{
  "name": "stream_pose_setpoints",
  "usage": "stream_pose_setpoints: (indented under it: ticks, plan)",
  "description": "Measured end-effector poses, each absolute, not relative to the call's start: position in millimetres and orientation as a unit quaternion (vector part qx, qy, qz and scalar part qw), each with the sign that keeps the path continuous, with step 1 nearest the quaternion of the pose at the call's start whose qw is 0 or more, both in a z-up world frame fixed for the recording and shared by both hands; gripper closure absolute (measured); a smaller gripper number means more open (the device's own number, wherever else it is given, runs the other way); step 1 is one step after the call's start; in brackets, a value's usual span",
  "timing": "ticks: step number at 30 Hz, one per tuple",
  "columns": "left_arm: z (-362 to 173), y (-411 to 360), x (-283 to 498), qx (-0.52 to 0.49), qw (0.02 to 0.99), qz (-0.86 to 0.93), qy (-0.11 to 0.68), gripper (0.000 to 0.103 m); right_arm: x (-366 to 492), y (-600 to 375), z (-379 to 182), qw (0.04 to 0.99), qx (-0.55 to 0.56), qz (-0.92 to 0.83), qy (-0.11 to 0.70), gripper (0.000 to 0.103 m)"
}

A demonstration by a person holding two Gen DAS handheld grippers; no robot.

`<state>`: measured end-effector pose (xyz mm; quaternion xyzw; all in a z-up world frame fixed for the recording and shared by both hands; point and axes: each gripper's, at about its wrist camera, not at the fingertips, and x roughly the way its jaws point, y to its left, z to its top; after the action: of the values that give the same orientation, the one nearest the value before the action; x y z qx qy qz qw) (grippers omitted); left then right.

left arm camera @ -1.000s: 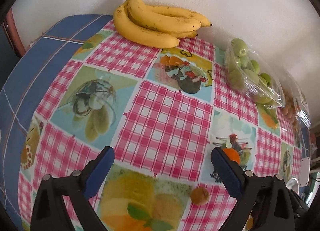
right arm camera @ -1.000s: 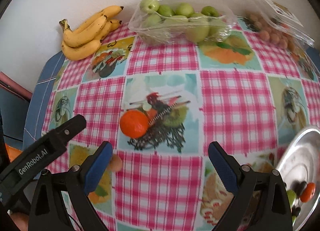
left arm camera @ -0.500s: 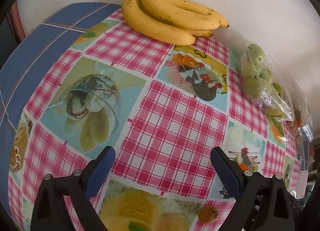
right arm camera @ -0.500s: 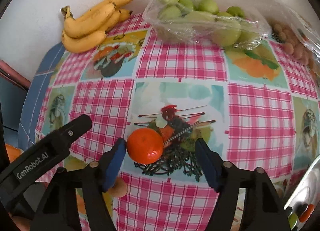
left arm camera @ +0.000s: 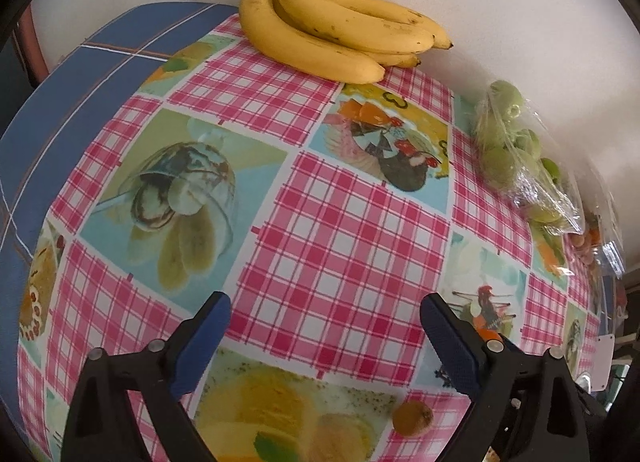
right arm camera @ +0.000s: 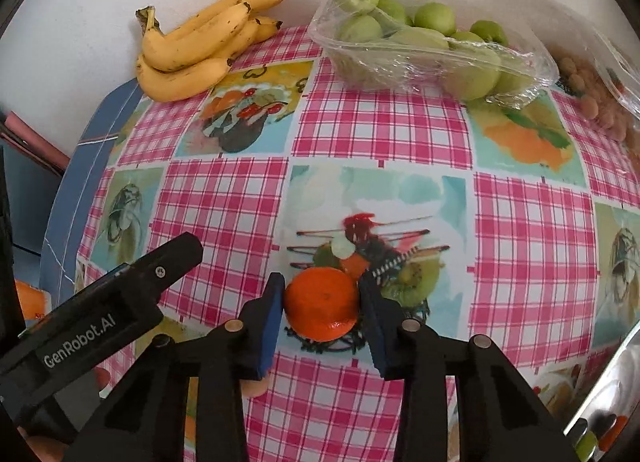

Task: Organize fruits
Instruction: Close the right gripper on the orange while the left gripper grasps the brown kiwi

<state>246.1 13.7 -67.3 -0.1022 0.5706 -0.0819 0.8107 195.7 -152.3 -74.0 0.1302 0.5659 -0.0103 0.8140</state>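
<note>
An orange (right arm camera: 322, 310) lies on the checked tablecloth (right arm camera: 380, 133). My right gripper (right arm camera: 321, 286) has it between its blue pads, which touch both sides as the jaws are closing. In the left wrist view only a sliver of the orange (left arm camera: 486, 332) shows behind the right finger. My left gripper (left arm camera: 323, 302) hovers open over the cloth with nothing between its fingers. A small brown fruit (left arm camera: 412, 416) lies just below it. Part of the left gripper's black body (right arm camera: 120, 310) shows at the left of the right wrist view.
A bunch of bananas (right arm camera: 196, 45) lies against the wall. To its right are a clear bag of green fruits (right arm camera: 428, 45) and a bag of small brown fruits (right arm camera: 592, 97). A metal dish (right arm camera: 600, 394) sits at the lower right. The blue table edge (left arm camera: 80, 101) curves on the left.
My right gripper moved in over the orange and its jaws came together around it. The left gripper stayed open and shifted only slightly towards the bananas.
</note>
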Motion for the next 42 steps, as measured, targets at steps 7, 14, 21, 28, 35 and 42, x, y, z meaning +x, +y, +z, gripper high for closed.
stream_pose_setpoints:
  ticks: [7, 14, 21, 28, 35, 42]
  plan:
    - [-53.5, -1.4, 226.4, -0.093, 0.808, -0.098, 0.574, 0.011, 170.8, -166.3, -65.8, 0.812, 0.149, -0.022, 0.564, 0.064]
    - [-49.9, -18.4, 206.7, -0.084, 0.794, -0.133, 0.587, 0.028, 138.1, -180.9, -56.9, 0.81, 0.169, -0.035, 0.56, 0.064]
    - [-57.7, -31.2, 189.2, -0.081, 0.778, -0.155, 0.603, 0.056, 114.3, -195.9, -52.8, 0.807, 0.19, -0.046, 0.557, 0.064]
    - [-69.6, -37.9, 180.6, -0.072, 0.775, -0.155, 0.609, 0.071, 97.1, -199.1, -45.2, 0.81, 0.195, -0.046, 0.551, 0.064]
    - [-67.2, -45.6, 176.8, -0.069, 0.78, -0.164, 0.6, 0.075, 82.7, -204.1, -36.5, 0.814, 0.194, -0.052, 0.544, 0.064]
    - [-48.1, -56.2, 164.7, -0.07, 0.786, -0.181, 0.587, 0.075, 72.1, -209.5, -27.7, 0.819, 0.202, -0.059, 0.534, 0.064]
